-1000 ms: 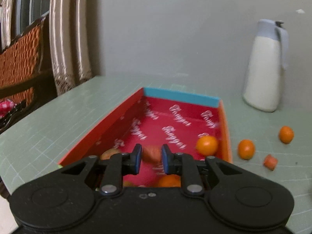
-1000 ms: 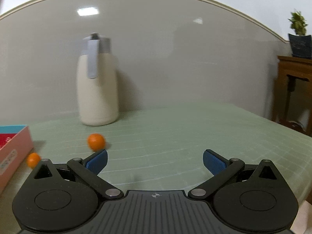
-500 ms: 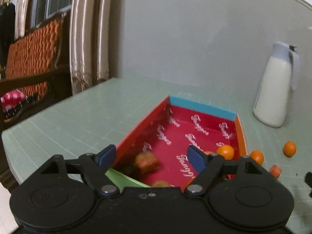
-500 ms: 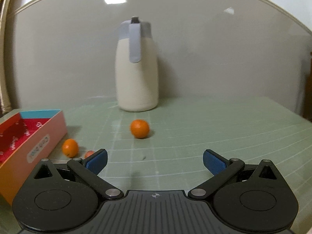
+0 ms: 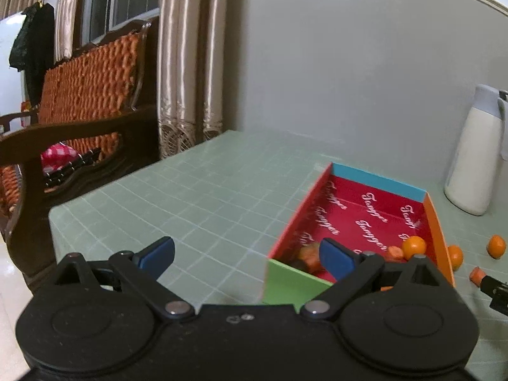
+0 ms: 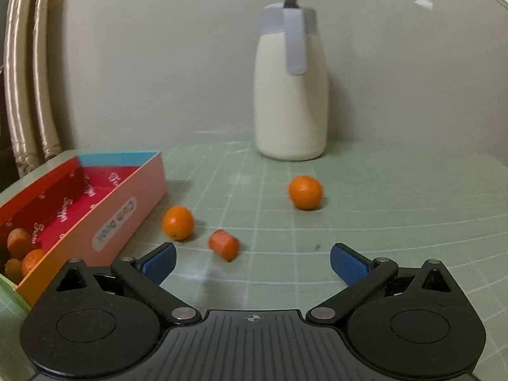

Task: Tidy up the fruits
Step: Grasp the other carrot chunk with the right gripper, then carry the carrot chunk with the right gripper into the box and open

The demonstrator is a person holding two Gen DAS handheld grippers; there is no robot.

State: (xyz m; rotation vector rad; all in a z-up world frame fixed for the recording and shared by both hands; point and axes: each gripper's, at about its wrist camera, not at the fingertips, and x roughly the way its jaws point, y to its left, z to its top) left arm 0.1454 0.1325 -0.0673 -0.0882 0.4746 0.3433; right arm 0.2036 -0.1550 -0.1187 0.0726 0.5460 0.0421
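Observation:
A red-lined cardboard box [image 5: 374, 187] [image 6: 127, 209] holds several orange fruits [image 5: 413, 245] [image 6: 19, 243]. My left gripper [image 5: 246, 255] is open and empty, near the box's green near-left corner. On the table right of the box lie two oranges, one near the box [image 6: 177, 223] and one farther right [image 6: 305, 192], with a small orange-red piece [image 6: 223, 244] between them. My right gripper [image 6: 252, 262] is open and empty, just in front of that piece. The loose fruits also show at the right edge of the left wrist view [image 5: 496, 246].
A white jug with a grey lid and handle [image 6: 290, 85] [image 5: 476, 152] stands at the back by the wall. The table [image 5: 203, 190] has a green grid mat. A wooden chair with an orange cushion [image 5: 85, 101] and curtains [image 5: 187, 63] stand past the left edge.
My left gripper opened, let go of an orange fruit into the box, then drew back and left. My right gripper swung left toward the loose oranges and the box.

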